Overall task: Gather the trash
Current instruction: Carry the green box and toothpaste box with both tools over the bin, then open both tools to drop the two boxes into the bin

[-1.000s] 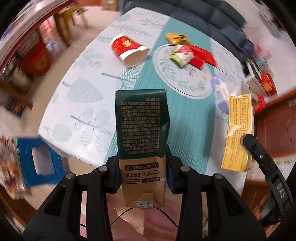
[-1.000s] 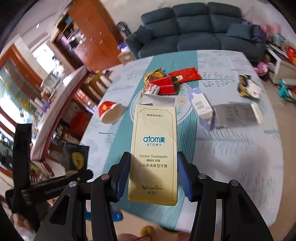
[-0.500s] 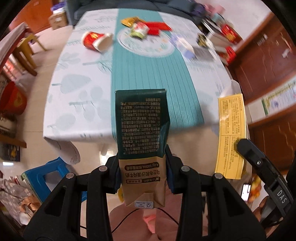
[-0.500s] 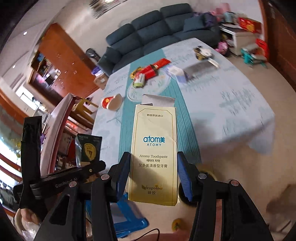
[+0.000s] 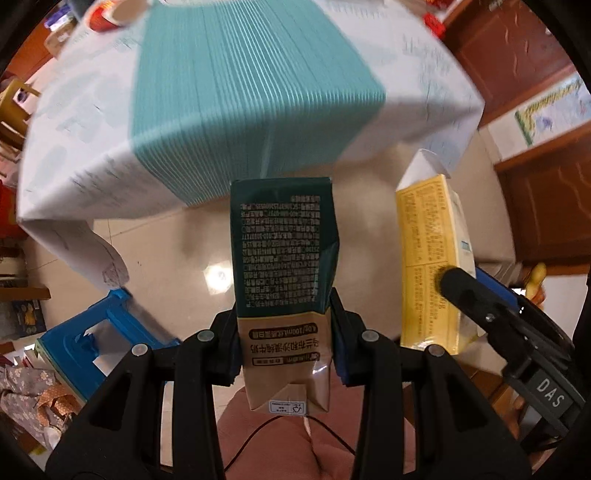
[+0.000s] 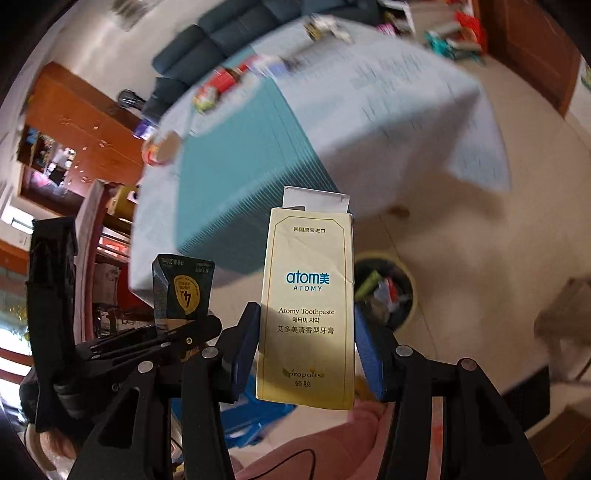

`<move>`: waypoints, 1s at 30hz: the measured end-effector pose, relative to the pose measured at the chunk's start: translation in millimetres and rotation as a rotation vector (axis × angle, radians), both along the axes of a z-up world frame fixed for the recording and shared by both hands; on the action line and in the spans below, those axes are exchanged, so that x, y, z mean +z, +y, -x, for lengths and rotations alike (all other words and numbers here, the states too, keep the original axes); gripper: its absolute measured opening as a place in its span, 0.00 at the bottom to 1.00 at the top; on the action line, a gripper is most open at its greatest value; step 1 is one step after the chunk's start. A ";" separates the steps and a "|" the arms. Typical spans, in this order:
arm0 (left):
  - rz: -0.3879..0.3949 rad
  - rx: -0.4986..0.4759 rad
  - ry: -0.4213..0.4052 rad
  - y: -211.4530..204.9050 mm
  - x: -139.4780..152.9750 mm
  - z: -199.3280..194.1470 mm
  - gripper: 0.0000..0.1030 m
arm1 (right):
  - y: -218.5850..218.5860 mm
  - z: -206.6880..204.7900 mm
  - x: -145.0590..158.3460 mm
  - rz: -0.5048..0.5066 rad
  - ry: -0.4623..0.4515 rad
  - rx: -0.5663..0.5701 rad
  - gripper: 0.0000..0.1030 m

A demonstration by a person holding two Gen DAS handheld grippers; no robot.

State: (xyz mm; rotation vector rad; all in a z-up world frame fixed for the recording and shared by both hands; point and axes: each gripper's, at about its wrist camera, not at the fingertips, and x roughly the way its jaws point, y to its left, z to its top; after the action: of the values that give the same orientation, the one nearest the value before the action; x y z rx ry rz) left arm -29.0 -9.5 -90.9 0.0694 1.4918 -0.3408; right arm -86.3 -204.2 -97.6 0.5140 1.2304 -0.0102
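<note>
Your left gripper [image 5: 283,345] is clamped on the milk carton [image 5: 282,258], pads squeezing both sides near its tan lower end; the dark green part sticks forward, printed text facing the cam. It's off the bench [image 5: 251,85] and over the floor, w/ the bench edge and hanging cloth just beyond its far end.

Your right gripper [image 6: 306,354] is clamped on the toothpaste box [image 6: 306,306], a pale yellow "Atomy Toothpaste" box w/ its white top flap open. Blue pads press on both long sides. The box is also in the air, clear of the bench.

From the right cam, a trash bin [image 6: 388,291] sits on the floor just right of and behind the box, w/ coloured wrappers inside. The milk carton shows to the left, held up beside the box, the two apart.

From the left cam, the toothpaste box appears at right, yellow printed side toward you, near but not touching the carton. A blue stool [image 5: 92,336] stands on the floor at lower left.

More trash lies on the far bench top: a red paper cup [image 5: 110,14] on its side, red wrappers [image 6: 225,79] near the middle. Both are blurred.
</note>
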 end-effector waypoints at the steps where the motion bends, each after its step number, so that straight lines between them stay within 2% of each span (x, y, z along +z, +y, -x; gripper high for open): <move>1: -0.010 -0.009 0.009 -4.4 -11.5 2.3 0.33 | -3.9 3.8 -17.8 -0.010 0.023 -0.010 0.48; 4: -0.040 -0.038 0.035 -18.0 -51.6 4.3 0.33 | -13.9 5.4 -59.6 -0.028 0.063 -0.026 0.48; 9: -0.079 -0.075 0.079 -40.2 -126.0 -4.7 0.34 | -34.0 1.1 -146.5 -0.056 0.126 -0.052 0.48; 15: -0.099 -0.094 0.090 -63.5 -211.2 -28.7 0.34 | -49.6 -14.5 -235.1 -0.072 0.168 -0.065 0.48; 18: -0.103 -0.086 0.073 -71.9 -242.4 -39.9 0.34 | -53.2 -26.0 -277.4 -0.081 0.179 -0.059 0.49; 20: -0.102 -0.071 0.069 -70.1 -258.9 -48.5 0.35 | -53.9 -33.6 -298.0 -0.081 0.187 -0.054 0.50; 23: -0.123 -0.037 0.056 -65.2 -282.9 -59.5 0.52 | -54.5 -37.3 -324.1 -0.063 0.198 -0.055 0.51; 25: -0.120 -0.015 0.056 -60.8 -294.7 -57.4 0.61 | -56.9 -40.7 -336.1 -0.049 0.202 -0.062 0.56; 26: -0.118 -0.007 0.056 -61.7 -297.9 -58.6 0.62 | -56.8 -40.9 -339.5 -0.046 0.203 -0.063 0.59; 30: -0.122 0.020 0.047 -53.7 -303.3 -55.4 0.66 | -51.8 -41.2 -345.3 -0.027 0.208 -0.038 0.59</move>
State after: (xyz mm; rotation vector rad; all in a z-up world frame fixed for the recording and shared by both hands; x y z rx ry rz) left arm 26.4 -63.2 -394.2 0.1443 1.5582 -0.2363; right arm -45.2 -256.0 -443.0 0.5701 1.4249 -0.0814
